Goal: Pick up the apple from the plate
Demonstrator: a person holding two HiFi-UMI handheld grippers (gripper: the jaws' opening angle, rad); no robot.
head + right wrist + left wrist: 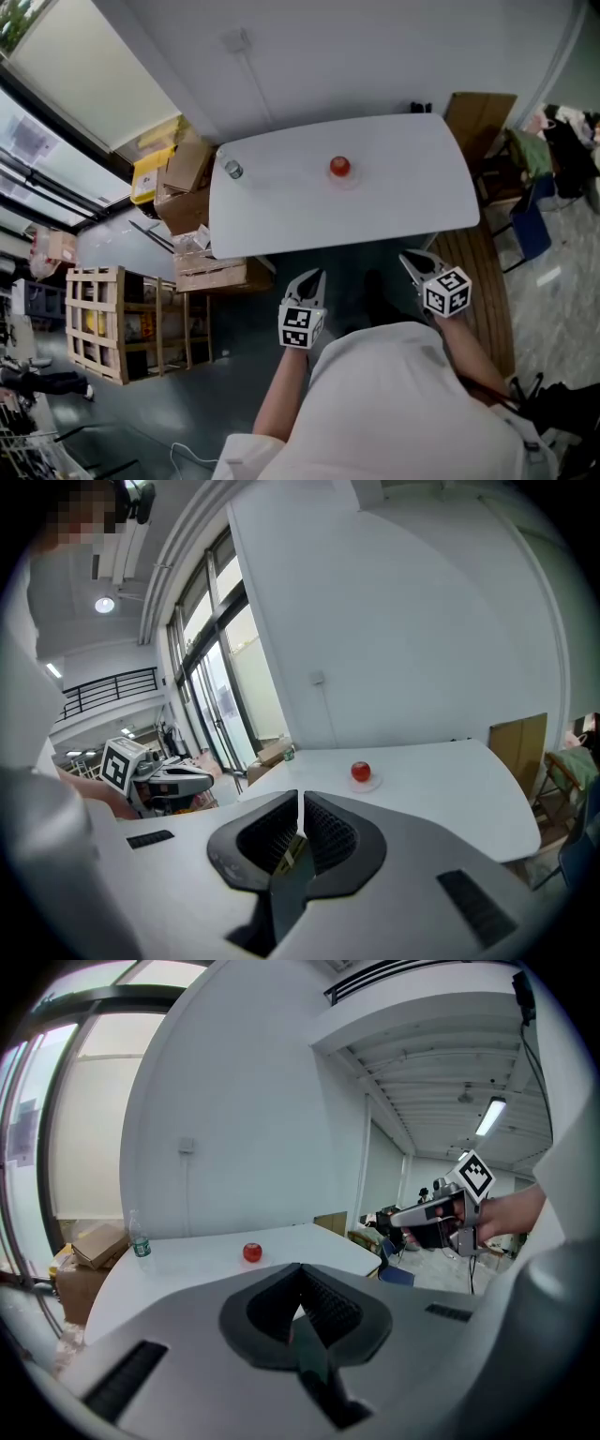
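A small, round, glossy red apple (339, 167) is seen on what seems a pale, shallow plate (374, 783), towards the far side of the white rounded table (281, 216). The left gripper (315, 275) and right gripper (409, 258) are closed on nothing, well apart from the apple.

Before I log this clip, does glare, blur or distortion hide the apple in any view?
No. Head view: even light, apple small but sharp on the white table. Left gripper view: fisheye bending, dark corners, window washed out, apple clear. Right gripper view: same bending, window bright, apple clear.
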